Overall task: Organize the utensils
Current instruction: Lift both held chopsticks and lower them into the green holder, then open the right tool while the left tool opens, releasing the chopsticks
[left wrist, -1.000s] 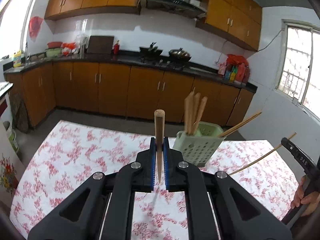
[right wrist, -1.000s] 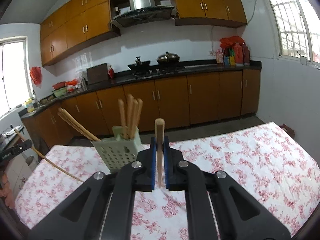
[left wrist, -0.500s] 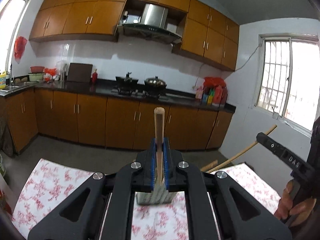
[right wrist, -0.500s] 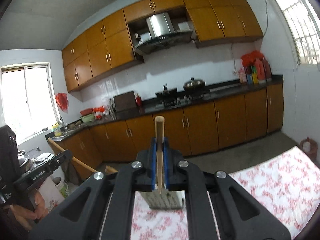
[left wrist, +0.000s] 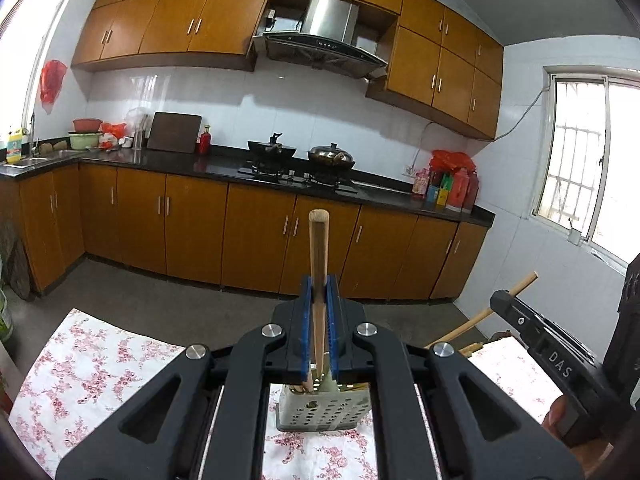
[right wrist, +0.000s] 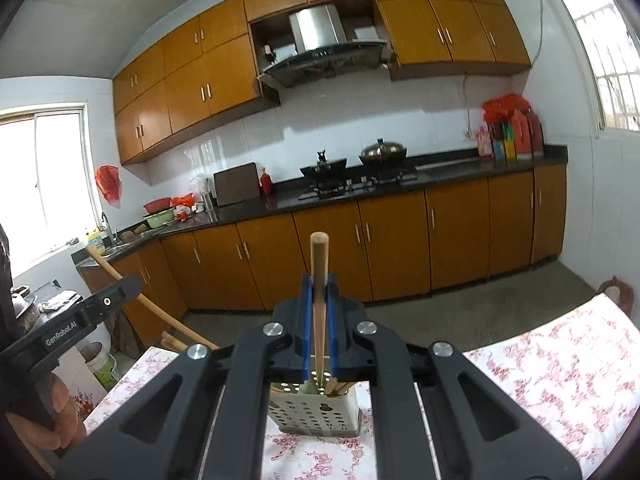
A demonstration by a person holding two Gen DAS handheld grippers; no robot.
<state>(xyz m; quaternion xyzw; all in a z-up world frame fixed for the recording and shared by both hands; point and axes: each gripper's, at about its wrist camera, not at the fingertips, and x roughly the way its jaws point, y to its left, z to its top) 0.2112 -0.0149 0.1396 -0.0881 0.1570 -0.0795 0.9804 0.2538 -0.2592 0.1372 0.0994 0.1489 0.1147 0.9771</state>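
My left gripper is shut on a wooden chopstick that stands upright between its blue pads. Its lower end hangs just above a pale green perforated utensil holder on the floral tablecloth. My right gripper is shut on a second upright chopstick over the same holder, which has other chopsticks in it. Each gripper shows at the edge of the other's view: the right one with its stick, the left one with its stick.
The table with the floral cloth stands in a kitchen. Orange base cabinets and a black counter with a stove and pots run along the far wall. A person's hand grips the left tool's handle.
Both grippers have risen and swung over the holder, which was off to one side and now sits under each jaw. Each keeps its chopstick.
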